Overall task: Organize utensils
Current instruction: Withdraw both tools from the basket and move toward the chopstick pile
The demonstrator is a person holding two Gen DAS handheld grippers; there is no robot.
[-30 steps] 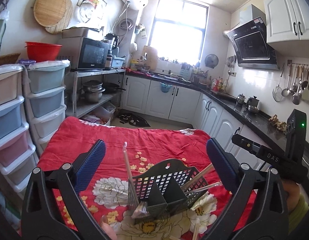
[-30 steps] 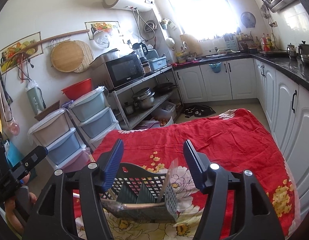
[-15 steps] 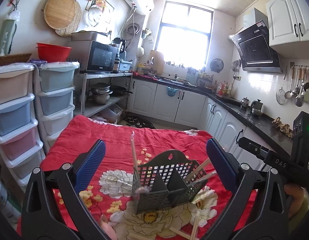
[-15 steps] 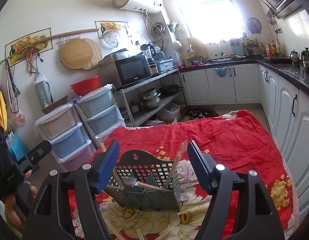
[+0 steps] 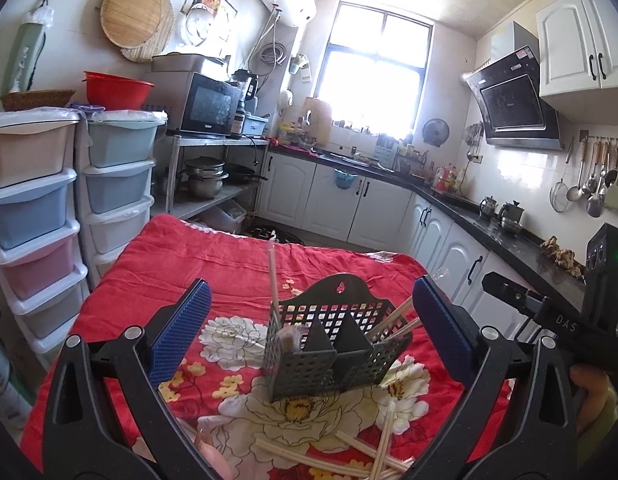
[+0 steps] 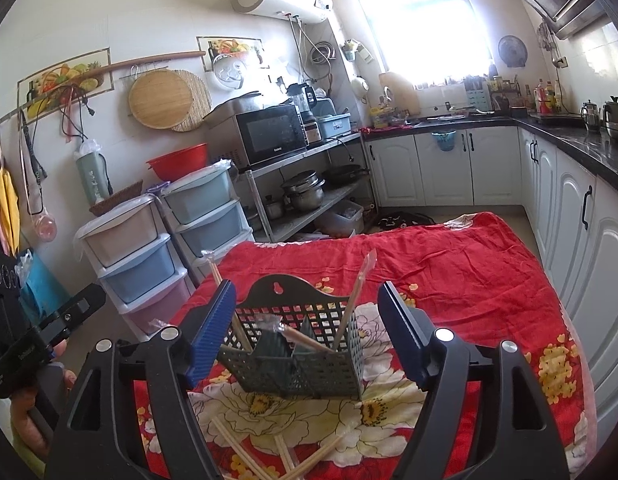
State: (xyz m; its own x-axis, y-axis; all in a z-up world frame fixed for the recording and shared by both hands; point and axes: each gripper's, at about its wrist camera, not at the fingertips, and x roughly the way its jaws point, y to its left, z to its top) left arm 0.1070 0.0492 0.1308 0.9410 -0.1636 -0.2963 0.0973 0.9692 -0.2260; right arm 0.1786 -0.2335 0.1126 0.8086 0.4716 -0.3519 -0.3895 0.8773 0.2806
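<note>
On red-clothed desk (image 5: 213, 276): basket (image 5: 333, 344) upright, some chopsticks inside, more loose (image 5: 373, 452) in front. Both claws, left (image 5: 309, 328) and right (image 6: 305, 332), wide, empty. Best pinch one stick mid-length.

Sunlit kitchen window (image 5: 375, 76) (white cabinets (image 5: 373, 210))

Upright dark caddy (image 5: 329, 350), chopsticks (image 6: 351, 300) inside

The loose chopsticks (image 5: 361, 456) ran off the bottom edge in both views, so no counting them. Wrapped utensils (image 6: 305, 338) inside the caddy (image 6: 297, 364) were half hidden by its walls. The hanging ladles (image 5: 597, 184) were too small to tell apart.
</note>
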